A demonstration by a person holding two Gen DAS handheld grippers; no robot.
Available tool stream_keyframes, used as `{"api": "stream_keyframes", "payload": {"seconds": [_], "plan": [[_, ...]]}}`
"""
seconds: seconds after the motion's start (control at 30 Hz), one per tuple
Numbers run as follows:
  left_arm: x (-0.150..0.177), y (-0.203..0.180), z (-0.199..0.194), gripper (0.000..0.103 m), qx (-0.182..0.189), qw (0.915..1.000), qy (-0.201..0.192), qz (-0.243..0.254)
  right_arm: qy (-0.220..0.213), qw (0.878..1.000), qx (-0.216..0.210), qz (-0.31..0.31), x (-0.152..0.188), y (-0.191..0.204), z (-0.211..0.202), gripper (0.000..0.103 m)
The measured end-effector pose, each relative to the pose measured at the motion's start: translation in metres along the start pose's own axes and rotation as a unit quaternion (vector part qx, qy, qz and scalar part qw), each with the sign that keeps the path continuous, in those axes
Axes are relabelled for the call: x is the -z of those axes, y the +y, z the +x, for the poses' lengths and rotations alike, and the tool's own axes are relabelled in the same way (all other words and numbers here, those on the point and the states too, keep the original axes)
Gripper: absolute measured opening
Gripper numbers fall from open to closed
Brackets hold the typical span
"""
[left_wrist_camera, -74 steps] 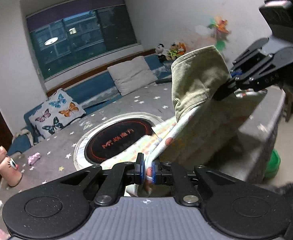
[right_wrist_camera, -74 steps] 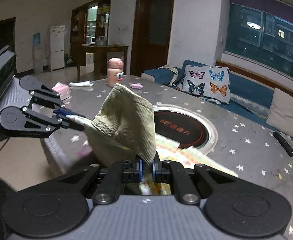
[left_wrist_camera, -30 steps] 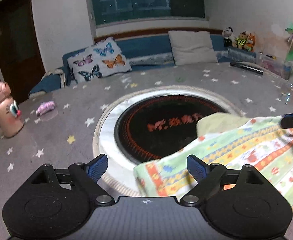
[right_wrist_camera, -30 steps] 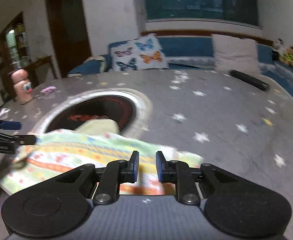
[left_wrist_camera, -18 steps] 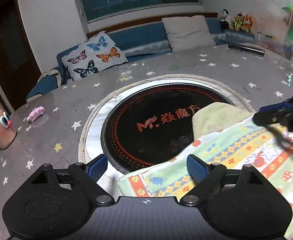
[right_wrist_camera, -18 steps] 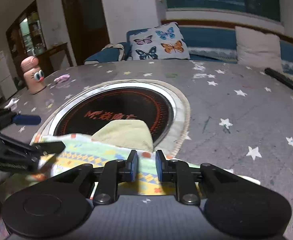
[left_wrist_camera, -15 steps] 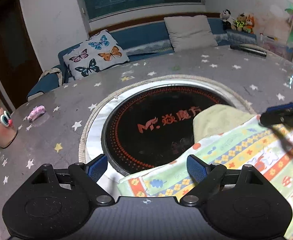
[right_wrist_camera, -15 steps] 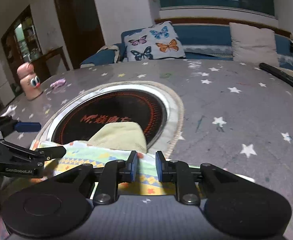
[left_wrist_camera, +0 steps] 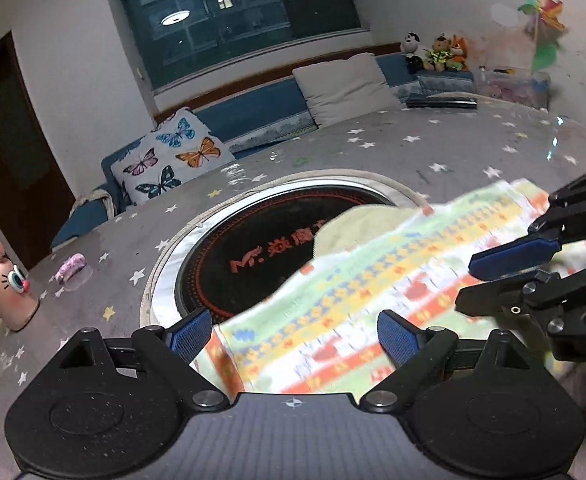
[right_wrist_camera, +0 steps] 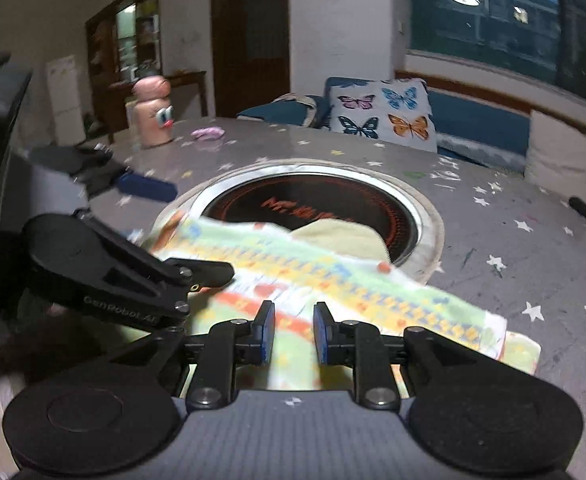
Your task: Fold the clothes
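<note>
A small garment (left_wrist_camera: 373, 280), colourful patterned cloth with a pale green corduroy part, lies flat on the grey star-print table (left_wrist_camera: 453, 152), partly over the round black hob (left_wrist_camera: 253, 248). My left gripper (left_wrist_camera: 293, 334) hovers over its near left edge. Its jaws are wide and opening, and the pads touch nothing. The right gripper (right_wrist_camera: 293, 332) is over the garment (right_wrist_camera: 333, 276) at its near edge, jaws narrowly apart with cloth showing in the gap, not pinched. Each gripper appears in the other's view: the right gripper (left_wrist_camera: 493, 280), the left gripper (right_wrist_camera: 181, 232).
A pink cartoon-face bottle (left_wrist_camera: 3, 284) stands at the table's far left with a small pink item (left_wrist_camera: 71, 266) nearby. A black remote (left_wrist_camera: 441, 101) lies at the far edge. Behind the table is a blue sofa with a butterfly pillow (left_wrist_camera: 173, 160).
The garment, held up by both grippers earlier, now lies on the table and is let go. Both grippers have rolled and drawn closer together over it.
</note>
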State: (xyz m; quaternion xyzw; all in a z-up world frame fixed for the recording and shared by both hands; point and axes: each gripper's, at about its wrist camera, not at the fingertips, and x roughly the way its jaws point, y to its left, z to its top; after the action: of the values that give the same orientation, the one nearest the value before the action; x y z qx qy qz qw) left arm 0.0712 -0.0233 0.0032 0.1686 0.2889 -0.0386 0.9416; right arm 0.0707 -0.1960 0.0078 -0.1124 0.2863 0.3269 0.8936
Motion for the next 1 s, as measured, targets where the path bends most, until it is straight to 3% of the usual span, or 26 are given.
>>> {"api": "stream_keyframes", "payload": {"seconds": [0.17, 0.37, 0.53, 0.7, 1.0], "plan": [[0.010, -0.009, -0.013, 0.092, -0.008, 0.9998, -0.017, 0.006, -0.010, 0.999, 0.005, -0.040, 0.017, 0.025, -0.019, 0.021], [0.024, -0.014, -0.021, 0.094, -0.013, 0.9996, -0.024, 0.003, -0.007, 1.000, -0.001, -0.026, 0.036, 0.031, -0.035, 0.022], [0.030, -0.008, -0.026, 0.098, -0.016, 0.9994, -0.027, -0.014, 0.001, 1.000, 0.004, 0.028, 0.044, 0.016, -0.054, 0.032], [0.035, -0.002, -0.028, 0.099, -0.020, 0.9989, -0.023, -0.035, 0.000, 0.995, 0.040, 0.087, 0.050, -0.014, -0.069, 0.032], [0.037, 0.001, -0.030, 0.101, -0.023, 0.9986, -0.022, -0.043, -0.014, 0.975, 0.109, 0.192, 0.048, -0.070, -0.063, 0.032]]}}
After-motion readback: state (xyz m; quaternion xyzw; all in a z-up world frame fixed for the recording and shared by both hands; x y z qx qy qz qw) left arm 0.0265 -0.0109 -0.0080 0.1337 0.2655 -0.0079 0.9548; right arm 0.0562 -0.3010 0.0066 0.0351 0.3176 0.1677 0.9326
